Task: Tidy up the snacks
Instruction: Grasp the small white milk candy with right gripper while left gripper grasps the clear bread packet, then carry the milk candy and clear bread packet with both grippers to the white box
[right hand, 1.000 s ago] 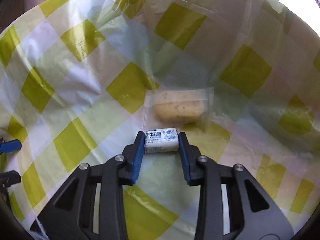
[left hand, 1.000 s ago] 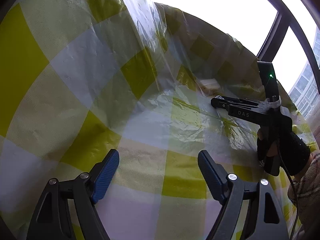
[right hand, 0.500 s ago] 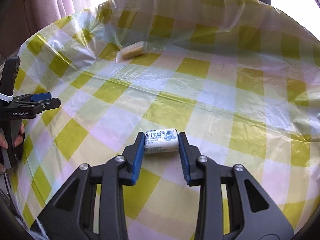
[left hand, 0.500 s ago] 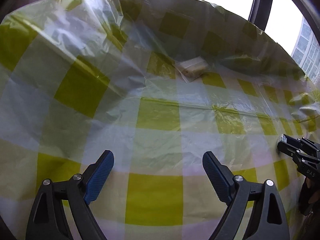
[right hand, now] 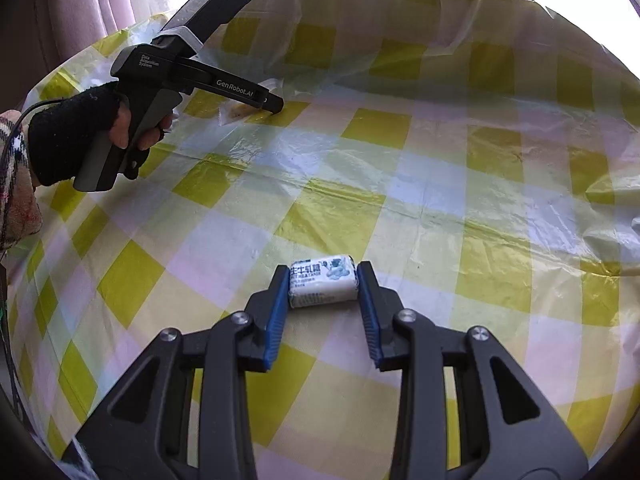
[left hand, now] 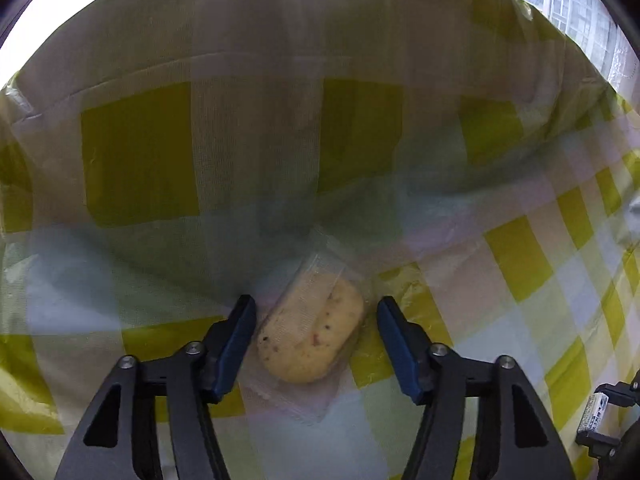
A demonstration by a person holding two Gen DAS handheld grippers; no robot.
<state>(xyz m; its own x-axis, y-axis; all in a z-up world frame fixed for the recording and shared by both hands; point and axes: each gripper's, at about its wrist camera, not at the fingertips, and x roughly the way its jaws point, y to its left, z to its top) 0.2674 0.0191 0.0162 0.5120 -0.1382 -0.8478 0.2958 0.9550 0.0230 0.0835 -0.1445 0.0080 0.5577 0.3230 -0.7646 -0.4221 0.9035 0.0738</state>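
Blurring softened most of the left wrist view: the upturned back edge of the cloth (left hand: 248,152) was smeared, and the clear wrapper around the bun (left hand: 316,332) could only be traced in part. In the right wrist view the bun was mostly hidden behind the tip of the left gripper (right hand: 276,104), with only a pale scrap of wrapper showing at the far left of the table. The person's left hand (right hand: 100,128), in a dark fingerless glove, was cut off at the sleeve by the frame edge.

The left gripper (left hand: 316,320) pointed steeply down with its jaws closing on either side of the bun; the left blue pad sat at the wrapper's edge, while a gap remained at the right pad, so no firm squeeze could be seen.

The right gripper (right hand: 322,288) stood closed on the candy (right hand: 322,282), a small white wrapped block with printed text, pinched at both ends just above the checked cloth (right hand: 400,184), well apart from the bun.
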